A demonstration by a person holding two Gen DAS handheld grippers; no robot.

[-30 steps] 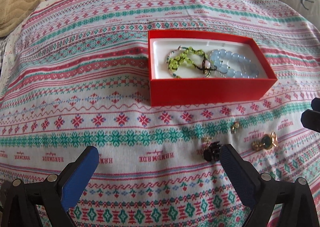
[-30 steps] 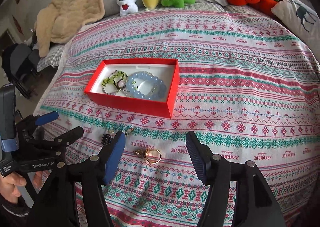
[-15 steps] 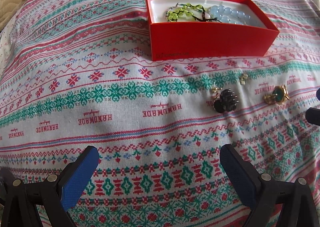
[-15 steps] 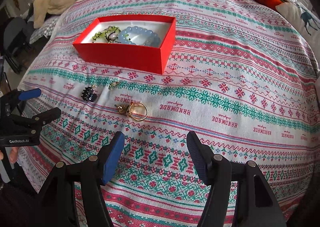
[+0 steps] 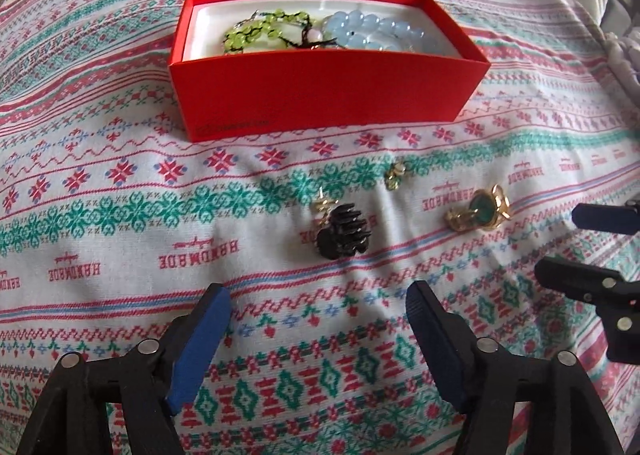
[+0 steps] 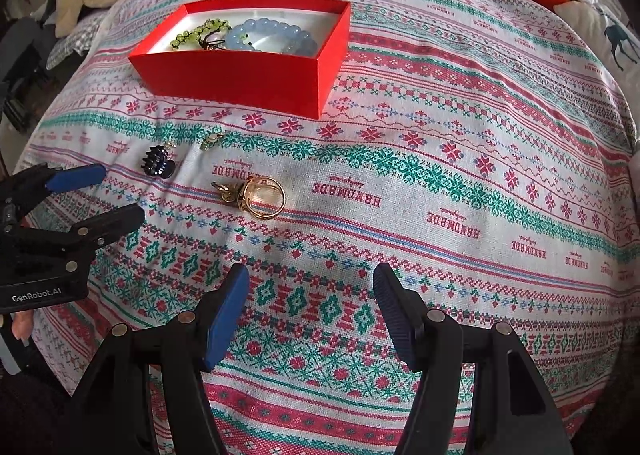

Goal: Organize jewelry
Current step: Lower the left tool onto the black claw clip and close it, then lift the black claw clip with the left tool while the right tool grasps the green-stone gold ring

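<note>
Spread across the bed, a patterned red, green and white woven cloth (image 6: 440, 183) carries everything. On it stands an open red cardboard box (image 5: 320, 91) with a white lining, holding a pale blue bead bracelet (image 5: 372, 31) and a green bead bracelet (image 5: 256, 31). Just in front of the box lie a black toothed hair clip (image 5: 340, 233), a gold ring with a green stone (image 5: 480, 209) and a tiny gold earring (image 5: 396, 173). The left claw (image 5: 318, 339) is closing on nothing; the right claw (image 6: 312, 315) hangs half open, empty. Risk: soft cloth could bunch between the pads, and small pieces may slip.
</note>
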